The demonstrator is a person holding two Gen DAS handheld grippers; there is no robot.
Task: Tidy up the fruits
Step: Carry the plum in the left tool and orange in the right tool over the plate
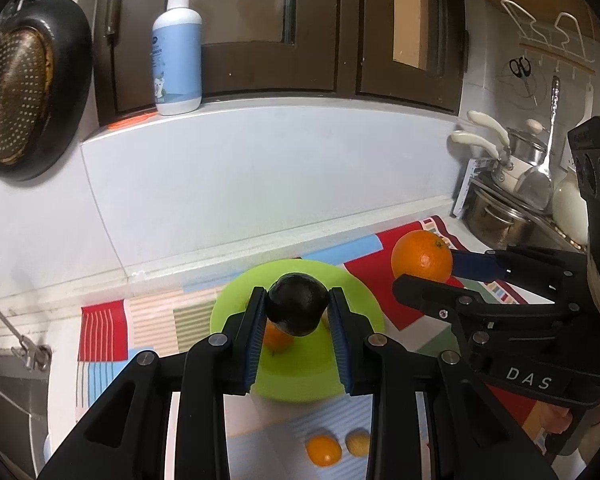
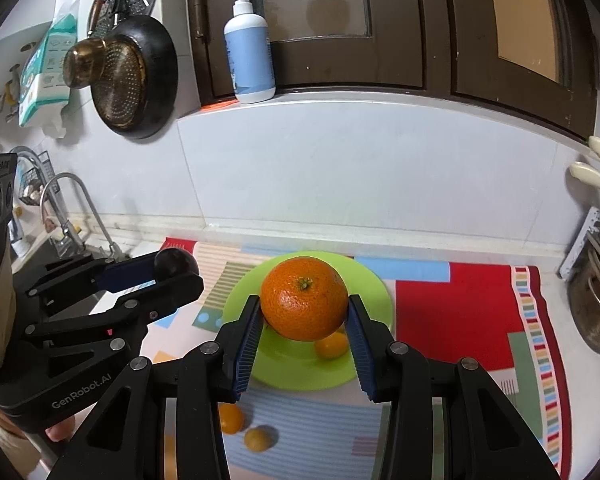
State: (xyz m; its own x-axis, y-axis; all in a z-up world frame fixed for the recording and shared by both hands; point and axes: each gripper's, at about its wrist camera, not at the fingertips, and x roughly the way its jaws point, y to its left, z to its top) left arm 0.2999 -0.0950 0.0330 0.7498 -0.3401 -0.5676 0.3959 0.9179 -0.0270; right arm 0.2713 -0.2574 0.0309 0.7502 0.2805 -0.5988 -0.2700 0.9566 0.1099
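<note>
Fruit in both jaws, above the plate.

Nearest me, two small fruits lie loose on the mat; my left gripper is clamped on a dark fruit and my right gripper pinches an orange, both hanging over the green plate on the counter. Round skins could slip between my pads; a drop might knock the small orange on the plate off it, or the two grippers could collide.

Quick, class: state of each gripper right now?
Left gripper: closed on the dark round fruit.
Right gripper: closed on the large orange.
</note>
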